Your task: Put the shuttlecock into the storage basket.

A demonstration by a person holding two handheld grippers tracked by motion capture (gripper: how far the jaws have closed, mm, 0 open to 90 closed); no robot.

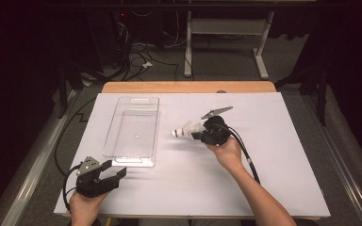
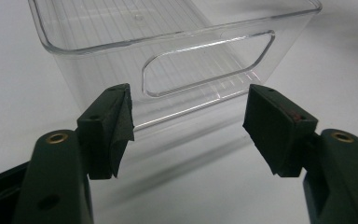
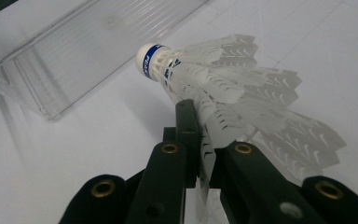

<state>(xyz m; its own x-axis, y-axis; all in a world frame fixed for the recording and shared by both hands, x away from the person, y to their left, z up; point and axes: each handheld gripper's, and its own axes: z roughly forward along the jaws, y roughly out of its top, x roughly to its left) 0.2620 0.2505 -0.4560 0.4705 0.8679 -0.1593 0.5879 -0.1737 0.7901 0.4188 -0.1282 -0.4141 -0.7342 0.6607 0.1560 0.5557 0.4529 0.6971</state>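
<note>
While jaws pinch the shuttlecock (image 1: 185,131), clear bin (image 1: 133,126) just beside, left.

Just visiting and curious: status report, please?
Right gripper shut on shuttlecock. Left gripper open, near clear bin. Nothing between shuttlecock and bin.

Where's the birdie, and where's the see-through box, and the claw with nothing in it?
shuttlecock (image 3: 151,59): right gripper view, on its white cork tip with the blue band.
clear bin (image 1: 133,127): high view, on its ribbed floor.
left gripper (image 1: 111,174): high view, midway between its open jaw tips.
</note>
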